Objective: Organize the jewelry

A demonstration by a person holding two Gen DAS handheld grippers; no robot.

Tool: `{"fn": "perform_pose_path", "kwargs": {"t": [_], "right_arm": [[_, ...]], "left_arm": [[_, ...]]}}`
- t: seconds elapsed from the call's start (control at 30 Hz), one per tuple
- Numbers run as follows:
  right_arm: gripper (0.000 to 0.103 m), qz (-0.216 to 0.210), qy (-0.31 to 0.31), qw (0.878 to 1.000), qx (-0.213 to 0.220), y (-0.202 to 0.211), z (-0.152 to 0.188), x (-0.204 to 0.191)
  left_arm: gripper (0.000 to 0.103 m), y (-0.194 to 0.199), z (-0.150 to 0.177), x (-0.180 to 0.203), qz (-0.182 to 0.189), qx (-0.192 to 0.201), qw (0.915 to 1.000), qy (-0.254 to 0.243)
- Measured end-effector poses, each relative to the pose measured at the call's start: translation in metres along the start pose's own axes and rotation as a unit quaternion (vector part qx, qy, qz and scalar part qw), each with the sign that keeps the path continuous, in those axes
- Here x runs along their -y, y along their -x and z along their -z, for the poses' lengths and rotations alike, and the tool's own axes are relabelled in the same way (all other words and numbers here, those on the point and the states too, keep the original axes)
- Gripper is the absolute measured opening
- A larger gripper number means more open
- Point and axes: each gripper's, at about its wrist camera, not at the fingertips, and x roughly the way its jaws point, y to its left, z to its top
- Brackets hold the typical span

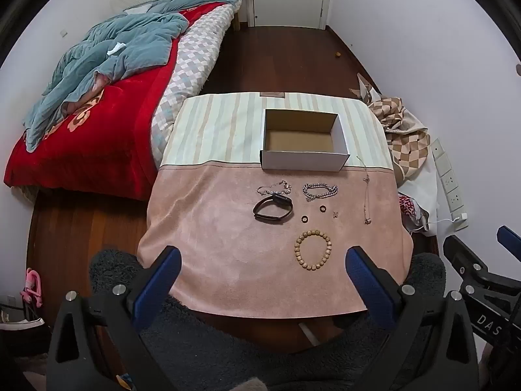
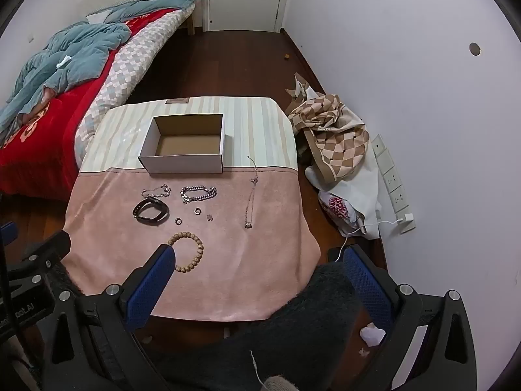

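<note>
An empty white cardboard box (image 1: 304,160) (image 2: 182,164) stands open on the cloth-covered table (image 1: 228,244) (image 2: 247,277). In front of it lie a thin silver bracelet (image 1: 274,188) (image 2: 156,191), a chunky silver chain bracelet (image 1: 320,191) (image 2: 198,193), a black watch band (image 1: 273,209) (image 2: 150,211), two small rings (image 1: 322,209) (image 1: 304,218) (image 2: 197,210) (image 2: 178,220), an earring (image 1: 335,214) (image 2: 210,217), a thin necklace (image 1: 366,192) (image 2: 251,195) and a wooden bead bracelet (image 1: 313,249) (image 2: 190,252). My left gripper (image 1: 263,260) and right gripper (image 2: 257,260) are open and empty above the near table edge.
A bed with a red blanket (image 1: 97,123) (image 2: 35,123) stands to the left. Checked cloth and bags (image 1: 403,130) (image 2: 338,137) lie on the floor to the right by a power strip (image 1: 451,182) (image 2: 395,185). A dark fuzzy cushion (image 1: 228,342) (image 2: 293,332) is under the grippers.
</note>
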Motion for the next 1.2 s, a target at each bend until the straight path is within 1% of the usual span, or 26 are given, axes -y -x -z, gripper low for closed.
{"fn": "perform_pose_path", "kwargs": {"t": [0.67, 0.77, 0.97, 1.03, 1.2], "right_arm": [[0.103, 0.001, -0.001, 1.000, 0.005, 0.003, -0.002, 0.000], [0.103, 0.002, -0.001, 1.000, 0.006, 0.002, 0.000, -0.002], [0.103, 0.003, 0.000, 1.000, 0.008, 0.006, -0.001, -0.002], [0.103, 0.003, 0.000, 1.000, 0.009, 0.007, -0.002, -0.002], [0.103, 0.003, 0.000, 1.000, 0.014, 0.009, -0.002, -0.001]], "left_arm": [[0.103, 0.000, 0.000, 0.001, 0.002, 0.005, 1.0000, -0.001], [0.103, -0.001, 0.005, 0.002, 0.004, 0.005, 1.0000, 0.000], [0.103, 0.001, 0.000, 0.008, 0.003, 0.009, 1.0000, -0.001], [0.103, 0.009, -0.001, 0.007, 0.005, 0.012, 0.9999, 0.000], [0.103, 0.010, -0.003, 0.006, 0.006, 0.016, 0.9999, 0.000]]}}
